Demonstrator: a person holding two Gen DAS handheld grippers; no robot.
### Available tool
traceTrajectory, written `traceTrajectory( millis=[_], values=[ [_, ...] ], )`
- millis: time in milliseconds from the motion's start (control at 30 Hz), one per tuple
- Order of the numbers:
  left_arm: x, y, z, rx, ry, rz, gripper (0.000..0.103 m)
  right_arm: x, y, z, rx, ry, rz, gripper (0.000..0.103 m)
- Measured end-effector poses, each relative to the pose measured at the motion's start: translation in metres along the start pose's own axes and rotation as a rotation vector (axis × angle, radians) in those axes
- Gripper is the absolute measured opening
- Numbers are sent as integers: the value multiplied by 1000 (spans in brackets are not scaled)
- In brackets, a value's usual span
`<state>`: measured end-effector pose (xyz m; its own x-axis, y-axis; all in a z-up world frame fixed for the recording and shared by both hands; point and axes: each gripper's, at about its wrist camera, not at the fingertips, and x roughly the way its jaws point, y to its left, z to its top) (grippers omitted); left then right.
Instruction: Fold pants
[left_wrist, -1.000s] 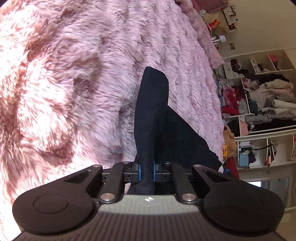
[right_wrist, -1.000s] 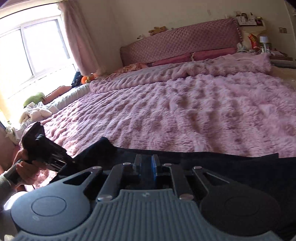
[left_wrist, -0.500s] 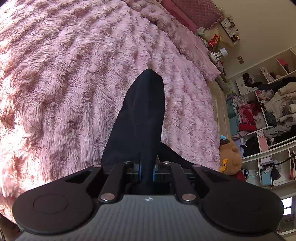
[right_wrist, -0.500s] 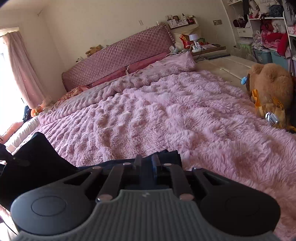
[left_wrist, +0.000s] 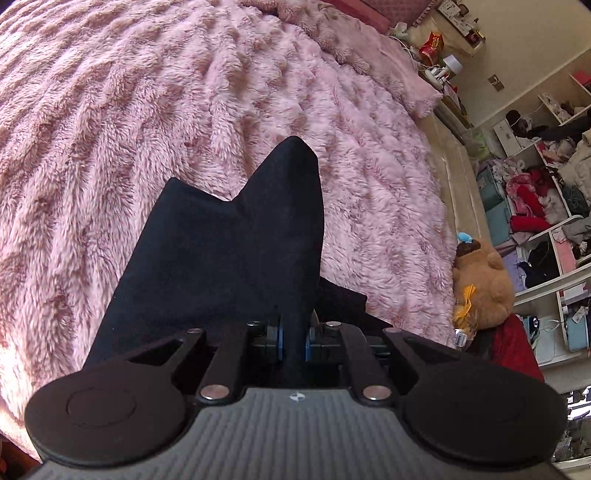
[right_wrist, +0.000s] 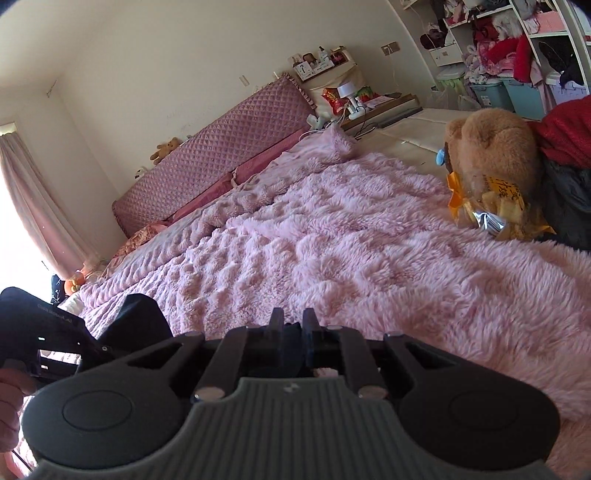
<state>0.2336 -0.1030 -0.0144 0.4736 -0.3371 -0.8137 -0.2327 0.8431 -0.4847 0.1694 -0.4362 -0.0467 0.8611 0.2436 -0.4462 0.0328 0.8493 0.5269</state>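
The black pants (left_wrist: 229, 251) hang in a folded bunch from my left gripper (left_wrist: 293, 339), which is shut on a ridge of the cloth and points steeply down over the pink furry blanket (left_wrist: 147, 110). A pointed end of the pants lies forward on the blanket. My right gripper (right_wrist: 293, 326) sits low over the blanket, shut on a dark edge of the pants; another bulge of the pants (right_wrist: 136, 317) shows to its left. The left gripper's body (right_wrist: 40, 328) and a hand (right_wrist: 9, 391) appear at the left edge of the right wrist view.
A brown teddy bear (right_wrist: 491, 147) with a yellow snack bag (right_wrist: 495, 210) sits at the bed's right edge beside red and black clothing (right_wrist: 565, 140). The quilted headboard (right_wrist: 229, 155) is far ahead. Shelves packed with clothes (left_wrist: 546, 192) stand beyond the bed.
My left gripper has risen and travelled along the bed toward the shelves, and more black cloth now lies doubled under it. The right view has swung and rolled right, bringing in the teddy bear.
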Motion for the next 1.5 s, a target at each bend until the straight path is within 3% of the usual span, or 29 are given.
traceTrajectory(
  millis=[100, 200, 433, 500, 567, 700, 800, 933, 1000, 1067, 1100, 1167, 1200, 1233, 1300, 1400, 1467, 1500],
  values=[
    [18, -15, -12, 19, 34, 16, 9, 1, -8, 1, 22, 2, -10, 8],
    [37, -36, -24, 100, 70, 28, 9, 2, -14, -1, 33, 11, -11, 8],
    [74, -76, -50, 190, 75, 98, 10, 4, -34, -4, 113, 2, -8, 8],
    [83, -80, -54, 213, 81, 101, 17, 4, -39, -4, 133, 0, -16, 8],
    [84, -81, -52, 222, 127, 10, 51, 6, -43, -4, 157, 0, -24, 13],
    [60, -74, -40, 200, 253, -295, 61, 9, -48, -7, 179, 7, -35, 16],
    [27, -68, -32, 227, 186, -317, 66, 11, -49, -8, 215, -9, 19, 18],
    [-24, -51, -27, 360, -37, -141, 67, 11, -32, -9, 172, -22, 171, 22],
    [-33, -39, -33, 444, -100, -50, 66, 12, -19, -11, 113, -32, 226, 23],
    [-30, -20, -43, 538, -121, 55, 44, 17, -8, -13, 74, -44, 257, 22],
    [-25, -12, -48, 557, -130, 82, 39, 23, -3, -15, 70, -27, 280, 22],
    [-12, 11, -60, 572, -123, 124, 18, 36, 5, -19, 74, 25, 283, 22],
    [-5, 24, -66, 555, -99, 134, 16, 45, 9, -24, 70, 60, 272, 22],
    [0, 35, -73, 520, -71, 129, 15, 51, 11, -27, 61, 83, 263, 22],
    [-6, 48, -87, 484, -100, 62, 15, 64, 16, -39, 20, 122, 236, 22],
    [-13, 46, -105, 516, -109, -13, 15, 83, 9, -50, 62, 145, 177, 20],
    [-10, 39, -119, 511, -85, 6, 14, 89, -3, -55, 154, 129, 154, 0],
    [-9, 36, -127, 526, -79, -5, 13, 92, -13, -57, 227, 122, 134, 0]
  ],
)
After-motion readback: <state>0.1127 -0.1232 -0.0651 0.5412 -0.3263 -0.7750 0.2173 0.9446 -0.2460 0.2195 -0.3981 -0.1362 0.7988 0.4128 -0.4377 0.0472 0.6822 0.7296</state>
